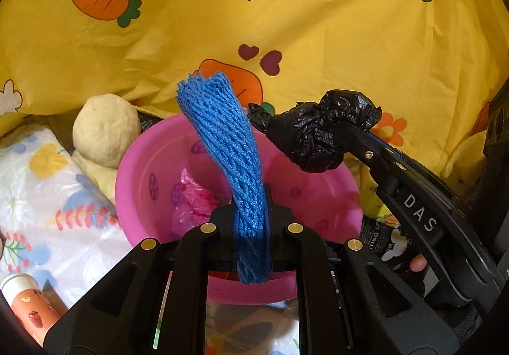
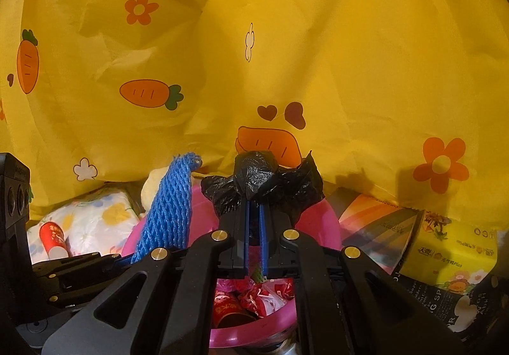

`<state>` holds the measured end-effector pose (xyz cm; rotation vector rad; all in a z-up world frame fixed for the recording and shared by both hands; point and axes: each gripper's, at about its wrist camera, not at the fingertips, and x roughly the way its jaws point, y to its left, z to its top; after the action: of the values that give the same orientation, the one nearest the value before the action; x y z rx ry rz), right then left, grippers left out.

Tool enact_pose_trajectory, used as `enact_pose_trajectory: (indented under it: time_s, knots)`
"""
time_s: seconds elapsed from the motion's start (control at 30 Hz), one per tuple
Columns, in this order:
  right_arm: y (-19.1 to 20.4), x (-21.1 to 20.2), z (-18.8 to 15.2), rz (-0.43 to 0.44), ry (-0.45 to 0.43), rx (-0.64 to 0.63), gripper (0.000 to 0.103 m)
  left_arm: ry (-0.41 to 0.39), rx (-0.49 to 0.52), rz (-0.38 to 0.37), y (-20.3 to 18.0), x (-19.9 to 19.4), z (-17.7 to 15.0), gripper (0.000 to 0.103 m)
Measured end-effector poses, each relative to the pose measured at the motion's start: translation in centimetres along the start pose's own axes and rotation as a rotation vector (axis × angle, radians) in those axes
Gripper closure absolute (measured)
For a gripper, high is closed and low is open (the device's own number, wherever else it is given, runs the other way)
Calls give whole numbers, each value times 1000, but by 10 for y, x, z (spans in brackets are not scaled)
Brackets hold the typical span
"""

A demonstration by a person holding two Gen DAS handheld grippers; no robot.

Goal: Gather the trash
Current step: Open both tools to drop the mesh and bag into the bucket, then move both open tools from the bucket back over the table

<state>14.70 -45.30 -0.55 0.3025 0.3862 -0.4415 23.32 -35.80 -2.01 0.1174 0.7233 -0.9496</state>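
Over the round pink plastic basin (image 1: 152, 164): left gripper (image 1: 251, 212) clamps the upright blue foam net sleeve (image 1: 222, 132); right gripper (image 2: 254, 196) grips the crumpled black plastic bag (image 2: 267, 177), both directly above the opening.

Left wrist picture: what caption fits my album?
Left gripper holds blue net over the pink basin.

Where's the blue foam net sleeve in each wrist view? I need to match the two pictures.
Left wrist: blue foam net sleeve at centre, clamped in the left claw, rising over the pink basin.
Right wrist: left of centre, beside the black bag.
Shared landmark: the pink basin.
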Motion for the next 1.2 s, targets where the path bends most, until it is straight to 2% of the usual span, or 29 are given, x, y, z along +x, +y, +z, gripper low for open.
enact_pose_trajectory:
  time_s: [0.07, 0.13, 0.17, 0.2, 0.23, 0.3, 0.4, 0.47, 0.5, 0.6, 0.67, 0.87, 1.2]
  knots:
    - [0, 2, 0, 3, 5, -1, 97, 1, 4, 6, 1, 1, 0, 83]
    - [-1, 3, 0, 2, 4, 6, 97, -5, -6, 4, 4, -1, 0, 61]
    - [-2, 4, 1, 3, 5, 7, 96, -13, -14, -1, 7, -3, -1, 56]
    - [-2, 4, 1, 3, 6, 9, 96, -21, -22, 5, 9, -5, -1, 47]
    - [-3, 4, 1, 2, 8, 11, 96, -28, -27, 14, 11, -6, -1, 41]
    - [-3, 6, 1, 6, 15, 14, 95, -33, -41, 24, 15, -9, -2, 35]
    - [-4, 7, 2, 7, 17, 15, 82, -53, -73, 50, 24, -17, -5, 25]
    - [-3, 6, 2, 8, 12, 15, 65, -73, -94, 84, 29, -23, -6, 17]
    - [-2, 5, 2, 6, 8, 15, 62, -84, -107, 97, 32, -26, -7, 12]
    - [0, 1, 1, 4, -3, 10, 51, -100, -133, 115, 38, -36, -9, 9]
    - [2, -2, 0, -3, -14, 6, 40, -117, -135, 148, 40, -43, -12, 8]
    - [8, -15, -8, -9, -24, -2, 21, -154, -149, 237, 45, -67, -21, 6]
    - [33, -40, -26, 41, -15, -53, 13, -233, -116, 412, 44, -123, -51, 6]
